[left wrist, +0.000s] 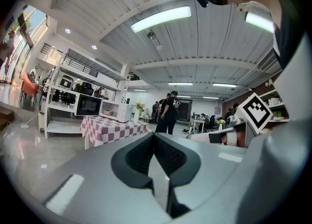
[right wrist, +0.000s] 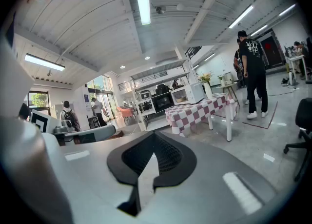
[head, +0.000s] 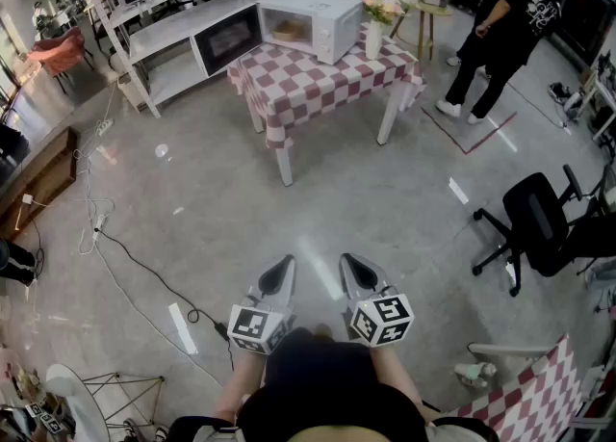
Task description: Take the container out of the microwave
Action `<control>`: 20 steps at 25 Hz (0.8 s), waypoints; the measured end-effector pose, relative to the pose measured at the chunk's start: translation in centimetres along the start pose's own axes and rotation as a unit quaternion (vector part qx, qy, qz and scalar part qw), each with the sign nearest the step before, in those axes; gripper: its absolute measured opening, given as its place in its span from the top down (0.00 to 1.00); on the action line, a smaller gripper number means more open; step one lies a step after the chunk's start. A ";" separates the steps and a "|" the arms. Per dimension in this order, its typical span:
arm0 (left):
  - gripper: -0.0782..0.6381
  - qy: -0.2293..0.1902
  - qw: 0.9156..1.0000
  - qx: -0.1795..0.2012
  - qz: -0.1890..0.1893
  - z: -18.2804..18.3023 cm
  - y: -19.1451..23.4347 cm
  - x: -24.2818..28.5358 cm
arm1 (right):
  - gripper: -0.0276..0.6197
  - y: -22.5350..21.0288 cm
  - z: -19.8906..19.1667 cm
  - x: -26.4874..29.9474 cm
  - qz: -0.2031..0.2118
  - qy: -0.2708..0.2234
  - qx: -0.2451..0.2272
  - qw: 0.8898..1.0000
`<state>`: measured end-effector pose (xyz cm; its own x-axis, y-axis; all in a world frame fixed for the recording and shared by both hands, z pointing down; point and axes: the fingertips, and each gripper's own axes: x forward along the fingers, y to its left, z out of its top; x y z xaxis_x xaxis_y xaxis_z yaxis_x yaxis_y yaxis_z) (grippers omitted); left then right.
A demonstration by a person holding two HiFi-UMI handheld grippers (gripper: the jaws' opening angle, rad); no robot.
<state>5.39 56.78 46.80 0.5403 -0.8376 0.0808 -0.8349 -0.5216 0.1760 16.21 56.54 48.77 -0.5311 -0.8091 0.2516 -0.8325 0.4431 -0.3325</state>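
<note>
Hovering well short of the far counter (head: 318, 79), left tongs (head: 280, 272) and right tongs (head: 354, 270) were both closed, empty; container (head: 286, 31) sat inside the open microwave (head: 322, 21).

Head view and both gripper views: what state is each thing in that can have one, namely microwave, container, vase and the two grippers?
Microwave: door swung open to its left, cavity showing.
Container: inside the microwave, not taken out yet.
Vase: upright beside the microwave, flowers in it.
Left gripper: shut, empty, far short of the table.
Right gripper: shut, empty, beside the left one.
</note>
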 end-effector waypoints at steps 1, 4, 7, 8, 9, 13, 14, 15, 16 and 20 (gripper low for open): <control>0.88 -0.001 1.000 -0.001 0.003 -0.1 -0.1 -0.1 | 0.96 0.1 -0.1 -0.1 0.001 0.001 -0.003 1.000; 0.88 -0.002 1.000 -0.001 0.006 -0.2 -0.4 -0.2 | 0.96 0.3 -0.2 -0.4 0.003 0.003 -0.012 1.000; 0.88 0.016 1.000 0.005 0.007 -0.8 -0.5 -0.5 | 0.96 0.6 0.1 -0.5 0.000 -0.007 -0.017 1.000; 0.88 0.022 1.000 0.007 0.008 -1.0 -0.4 -0.7 | 0.96 0.7 0.2 -0.5 -0.001 -0.010 -0.016 1.000; 0.88 0.025 1.000 0.008 0.009 -1.2 -0.4 -0.8 | 0.96 0.8 0.3 -0.5 -0.002 -0.012 -0.016 1.000; 0.88 0.026 1.000 0.012 0.012 -0.9 0.0 -0.9 | 0.96 0.8 0.5 -0.5 -0.006 -0.013 -0.018 1.000; 0.88 0.027 0.999 0.014 0.013 -0.9 0.0 -0.9 | 0.96 0.8 0.5 -0.4 -0.007 -0.012 -0.018 1.000; 0.88 0.029 0.999 0.016 0.014 -0.9 0.1 -0.9 | 0.96 0.8 0.5 -0.4 -0.007 -0.011 -0.019 1.000; 0.88 0.030 0.999 0.017 0.014 -0.9 0.1 -1.0 | 0.96 0.9 0.5 -0.3 -0.006 -0.010 -0.019 1.000; 0.88 0.030 0.999 0.017 0.015 -1.0 0.0 -1.5 | 0.96 1.6 0.2 -0.3 -0.001 -0.007 -0.021 1.000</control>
<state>4.65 58.18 47.67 0.5198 -0.8420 0.1443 -0.8531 -0.5026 0.1401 15.09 57.39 47.97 -0.5281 -0.8147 0.2398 -0.8391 0.4572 -0.2946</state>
